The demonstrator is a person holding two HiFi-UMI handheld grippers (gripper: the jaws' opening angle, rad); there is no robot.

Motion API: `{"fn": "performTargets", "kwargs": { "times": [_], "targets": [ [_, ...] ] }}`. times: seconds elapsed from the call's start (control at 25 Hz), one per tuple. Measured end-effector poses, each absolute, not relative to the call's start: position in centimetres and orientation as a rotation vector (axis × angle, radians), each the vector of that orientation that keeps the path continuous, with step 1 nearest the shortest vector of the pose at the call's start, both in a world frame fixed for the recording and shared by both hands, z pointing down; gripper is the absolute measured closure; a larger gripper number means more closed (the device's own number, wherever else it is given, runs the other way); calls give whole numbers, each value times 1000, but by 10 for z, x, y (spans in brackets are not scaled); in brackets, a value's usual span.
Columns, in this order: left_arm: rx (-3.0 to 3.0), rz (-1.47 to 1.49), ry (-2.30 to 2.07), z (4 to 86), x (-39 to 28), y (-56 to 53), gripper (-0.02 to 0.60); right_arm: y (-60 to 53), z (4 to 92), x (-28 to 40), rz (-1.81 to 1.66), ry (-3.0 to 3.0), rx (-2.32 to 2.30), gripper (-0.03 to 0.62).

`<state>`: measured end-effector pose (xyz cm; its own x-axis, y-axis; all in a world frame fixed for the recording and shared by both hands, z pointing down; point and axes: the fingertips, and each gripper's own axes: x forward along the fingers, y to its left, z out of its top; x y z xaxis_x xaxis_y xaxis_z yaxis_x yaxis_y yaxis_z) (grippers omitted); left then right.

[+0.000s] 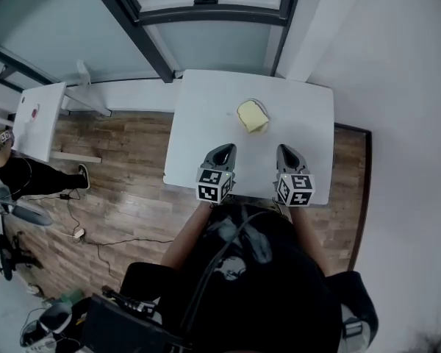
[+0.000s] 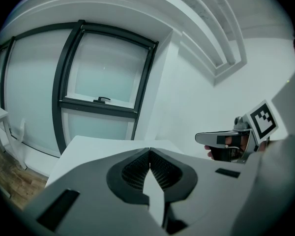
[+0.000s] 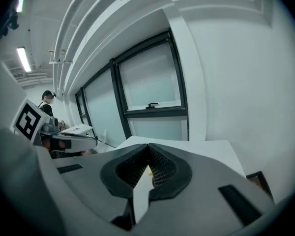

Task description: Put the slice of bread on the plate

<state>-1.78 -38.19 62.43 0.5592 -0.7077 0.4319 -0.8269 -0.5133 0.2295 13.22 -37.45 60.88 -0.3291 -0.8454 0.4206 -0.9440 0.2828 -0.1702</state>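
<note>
Bread point(image 1: 252, 116): one pale yellow slice, lying flat at the middle of the white table point(image 1: 198, 116), toward the far side. It sits on a white plate point(image 1: 251, 101), whose rim shows only as a faint arc behind the slice. Both grippers are well short of it, side by side over the near edge of the table, noses pointing toward the slice. Left gripper point(image 1: 222, 151): jaws together, ribbed pads meeting at the tips, nothing between them in its own view. Right gripper point(image 1: 287, 153): jaws likewise together and empty, tips touching. Neither gripper touches bread, plate or tabletop. Marker cubes point(image 1: 214, 185) sit at the back of each gripper, just above the person's forearms. In the left gripper view the right gripper shows side-on at the right. The right gripper view shows the left one at its left. Beyond the table is a dark-framed window point(image 1: 213, 20) with a handle, and a white wall to the right. Wood floor point(image 1: 117, 168) lies to the left, with a second white table point(image 1: 40, 120) and another person point(image 1: 7, 171) at the far left edge.
</note>
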Motion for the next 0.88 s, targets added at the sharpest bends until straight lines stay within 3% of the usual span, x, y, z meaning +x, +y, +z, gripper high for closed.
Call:
{"fn": "performTargets", "kwargs": {
  "times": [0.88],
  "targets": [
    [2388,388,-1252,623,-15,-383,575,-370,614,136,628,-2341,1650,585]
  ]
}}
